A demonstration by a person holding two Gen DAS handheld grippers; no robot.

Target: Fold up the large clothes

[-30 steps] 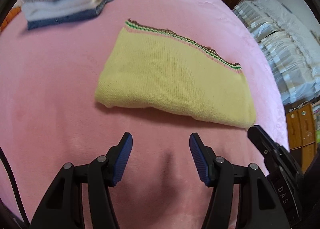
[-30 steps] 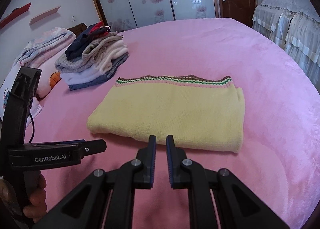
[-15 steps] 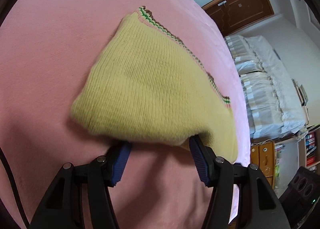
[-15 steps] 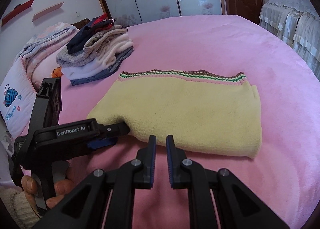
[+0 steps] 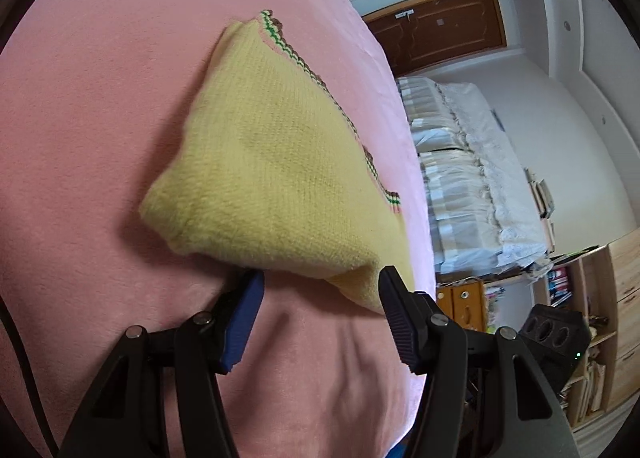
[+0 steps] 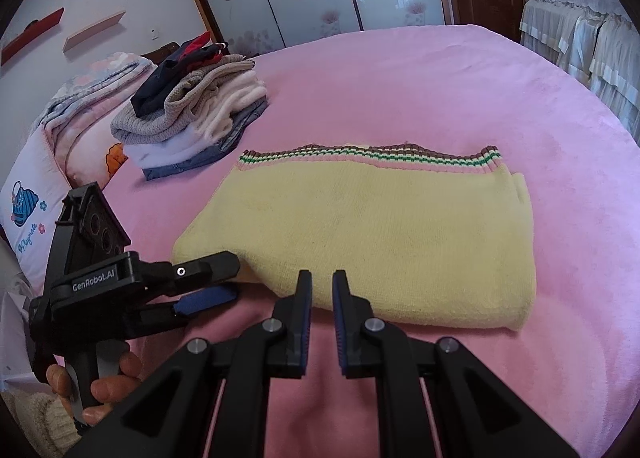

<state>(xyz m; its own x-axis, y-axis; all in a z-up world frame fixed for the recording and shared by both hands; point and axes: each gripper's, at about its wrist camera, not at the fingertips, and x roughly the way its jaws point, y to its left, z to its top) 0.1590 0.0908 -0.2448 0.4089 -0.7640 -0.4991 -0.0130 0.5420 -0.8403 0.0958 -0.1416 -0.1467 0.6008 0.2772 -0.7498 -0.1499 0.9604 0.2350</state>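
Jaws parted, left gripper [image 6: 224,278], marked "GenRobot.AI", straddles yellow sweater [image 6: 380,234]; right gripper [image 6: 322,300] nearly closed, empty.

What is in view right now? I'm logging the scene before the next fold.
Folded knit sweater: one, pale yellow with striped hem, middle of bed.
Plush bed cover: one, pink, under everything.
Stack of folded clothes: one, grey, cream, white, denim, navy on top, beyond the sweater's left end.
Cartoon-print pillow: one, white, left edge.
Left gripper: black, blue pads, open at the sweater's near left corner.
Right gripper: black, shut, before the near edge.
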